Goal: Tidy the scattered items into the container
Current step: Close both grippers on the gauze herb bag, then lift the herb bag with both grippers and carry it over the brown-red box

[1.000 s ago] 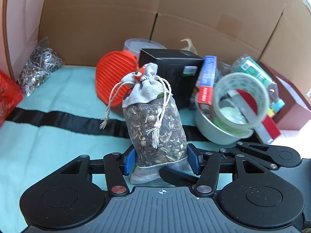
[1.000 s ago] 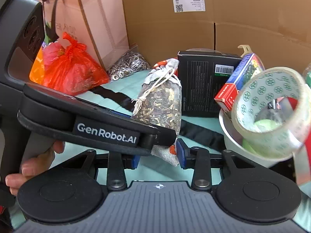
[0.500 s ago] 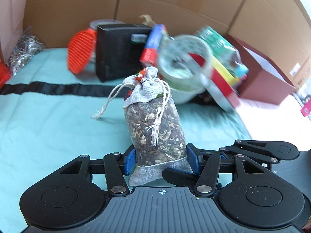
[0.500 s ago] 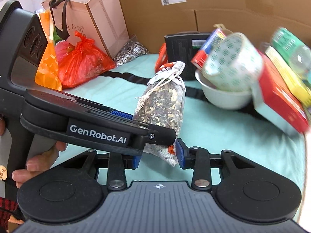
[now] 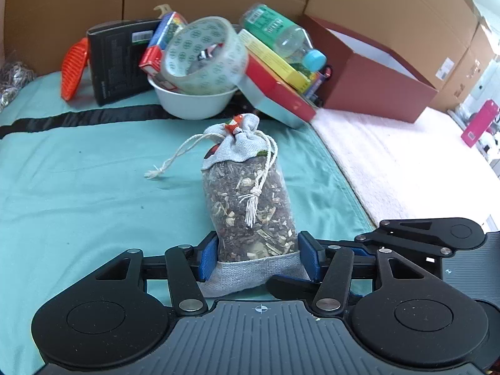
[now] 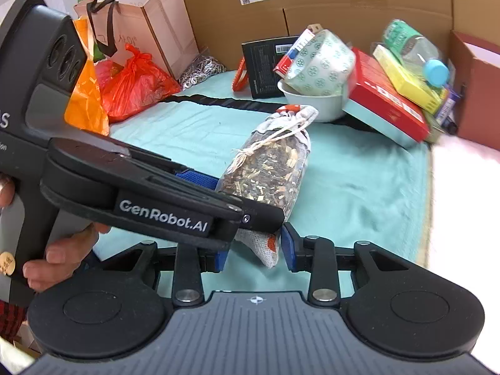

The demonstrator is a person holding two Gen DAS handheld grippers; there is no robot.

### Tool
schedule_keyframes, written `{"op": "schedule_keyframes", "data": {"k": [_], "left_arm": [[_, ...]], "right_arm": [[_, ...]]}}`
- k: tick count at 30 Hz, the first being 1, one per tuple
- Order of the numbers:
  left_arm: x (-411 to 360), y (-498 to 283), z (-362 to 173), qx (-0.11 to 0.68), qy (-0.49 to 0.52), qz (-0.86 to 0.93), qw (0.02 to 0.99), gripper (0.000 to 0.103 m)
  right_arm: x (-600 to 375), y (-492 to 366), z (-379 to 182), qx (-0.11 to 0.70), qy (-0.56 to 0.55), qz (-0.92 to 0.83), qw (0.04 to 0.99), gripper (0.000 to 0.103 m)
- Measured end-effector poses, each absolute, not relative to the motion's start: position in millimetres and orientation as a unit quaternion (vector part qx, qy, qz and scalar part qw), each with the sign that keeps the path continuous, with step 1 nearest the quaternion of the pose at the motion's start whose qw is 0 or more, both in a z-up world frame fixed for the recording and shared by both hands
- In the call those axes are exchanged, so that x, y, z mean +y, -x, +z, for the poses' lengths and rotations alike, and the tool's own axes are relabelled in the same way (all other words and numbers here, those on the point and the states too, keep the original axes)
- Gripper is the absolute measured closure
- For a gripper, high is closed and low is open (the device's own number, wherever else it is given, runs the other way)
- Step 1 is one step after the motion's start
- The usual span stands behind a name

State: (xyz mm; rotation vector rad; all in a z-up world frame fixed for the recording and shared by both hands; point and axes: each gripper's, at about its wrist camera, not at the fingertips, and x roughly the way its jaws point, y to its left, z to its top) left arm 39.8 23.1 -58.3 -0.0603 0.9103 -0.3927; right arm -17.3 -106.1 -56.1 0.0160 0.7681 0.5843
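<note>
A herb sachet (image 5: 247, 206) with a grey cloth top and a drawstring hangs upright above the teal cloth (image 5: 78, 187). My left gripper (image 5: 258, 257) holds it low down, both blue pads against its sides, though the jaws are opening. My right gripper (image 6: 254, 254) is closing, with the sachet's (image 6: 268, 168) bottom corner between its pads and a small gap at the right pad. Its fingers (image 5: 422, 234) show at the right of the left wrist view. The dark red box (image 5: 375, 93) stands open at the far right.
A white bowl (image 5: 193, 103) holds a tape roll (image 5: 203, 56) beside a black box (image 5: 115, 59), a red book (image 5: 278, 97) and a green bottle (image 5: 281, 34). Red plastic bags (image 6: 134, 87) and a paper bag (image 6: 140, 25) stand left. A pink towel (image 5: 390, 162) lies right.
Both grippers have carried the sachet to the right across the cloth. The pile of clutter has slid left in both views, and the dark red box has come into sight.
</note>
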Motion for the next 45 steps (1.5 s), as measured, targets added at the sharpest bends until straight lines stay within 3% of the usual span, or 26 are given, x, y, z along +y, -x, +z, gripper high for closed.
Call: {"op": "schedule_keyframes", "data": {"k": [9,12,15,29,34,39,45], "left_arm": [[-3,-36,-58,0.437,0.004,-0.197,0.878,0.036],[1,-40,-60,0.443,0.015,-0.19,0.876,0.029],[7,-48,-63,0.453,0.025,-0.182,0.872,0.021],[10,-80,-63,0.454,0.029,-0.202,0.867,0.02],[15,-84,-71,0.462,0.049,-0.217,0.858,0.036],[12,-83,-72,0.458,0.048,-0.215,0.861,0.037],[4,-76,-66,0.456,0.032,-0.213,0.863,0.048]], "right_arm": [[-135,33,-52,0.355,-0.035,0.267,0.895,0.062],[-135,32,-55,0.346,-0.033,0.257,0.901,0.037],[-133,29,-57,0.343,-0.034,0.261,0.902,0.036],[-119,6,-64,0.345,-0.062,0.257,0.901,0.027],[-118,1,-69,0.352,-0.069,0.251,0.899,0.026],[-119,-2,-73,0.357,-0.083,0.251,0.896,0.027],[-123,0,-72,0.355,-0.094,0.252,0.895,0.042]]}}
